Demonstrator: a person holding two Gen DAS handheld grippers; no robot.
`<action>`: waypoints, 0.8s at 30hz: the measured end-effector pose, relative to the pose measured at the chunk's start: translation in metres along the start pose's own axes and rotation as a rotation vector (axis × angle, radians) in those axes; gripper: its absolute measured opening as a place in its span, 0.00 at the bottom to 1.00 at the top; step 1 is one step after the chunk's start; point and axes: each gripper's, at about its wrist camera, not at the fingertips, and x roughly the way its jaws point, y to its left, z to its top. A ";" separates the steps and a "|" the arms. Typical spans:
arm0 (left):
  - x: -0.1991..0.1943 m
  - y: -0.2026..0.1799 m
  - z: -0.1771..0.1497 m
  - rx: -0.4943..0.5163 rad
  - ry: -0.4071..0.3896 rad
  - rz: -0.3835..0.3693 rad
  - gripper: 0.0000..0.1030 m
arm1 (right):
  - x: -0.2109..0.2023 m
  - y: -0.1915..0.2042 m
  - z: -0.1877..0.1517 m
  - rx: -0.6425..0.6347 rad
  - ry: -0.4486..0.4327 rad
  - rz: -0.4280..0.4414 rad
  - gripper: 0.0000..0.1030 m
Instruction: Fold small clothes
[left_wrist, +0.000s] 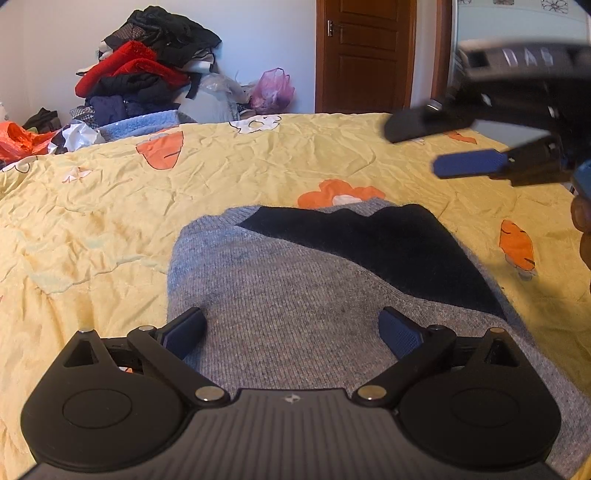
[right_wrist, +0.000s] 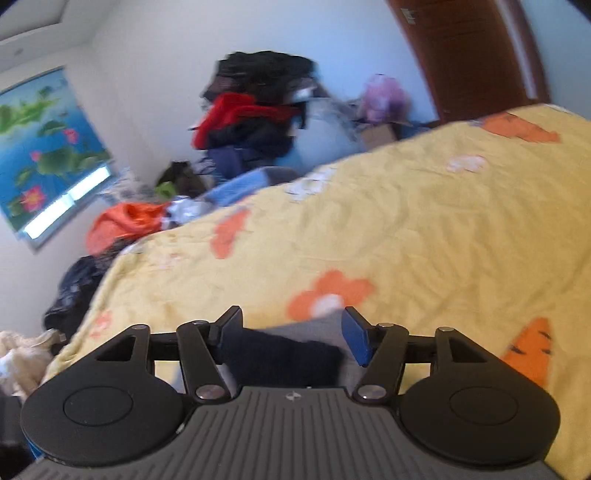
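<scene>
Left tool (left_wrist: 293, 332) spread over grey sweater (left_wrist: 295, 314), right tool (right_wrist: 291, 338) apart, window blind (right_wrist: 44, 147) right view only

- Bed (left_wrist: 110, 229) w/ wrinkled yellow cover, orange + white flower print, fills most of both views.
- Walls (left_wrist: 258, 44) plain, pale bluish-white.
- Brown wood panel door (left_wrist: 364, 55) at back, metal handle on its left side.
- Big heap of clothes (left_wrist: 147, 70) against wall behind bed: black, red, navy.
- Pink plastic bag (left_wrist: 273, 90) near door.
- Window (right_wrist: 66, 199) w/ lotus-print roller blind (right_wrist: 44, 136), daylight strip below it.
- Orange bag (right_wrist: 122, 225) beside bed.
</scene>
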 end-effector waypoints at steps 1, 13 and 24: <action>0.000 0.000 0.000 0.000 0.000 0.000 0.99 | 0.005 0.011 0.001 -0.030 0.024 0.023 0.68; 0.003 0.002 -0.003 0.031 -0.021 -0.012 1.00 | 0.077 0.035 -0.049 -0.227 0.176 -0.052 0.72; -0.110 0.005 -0.075 0.093 -0.140 0.145 1.00 | -0.058 0.033 -0.067 -0.143 0.076 -0.034 0.70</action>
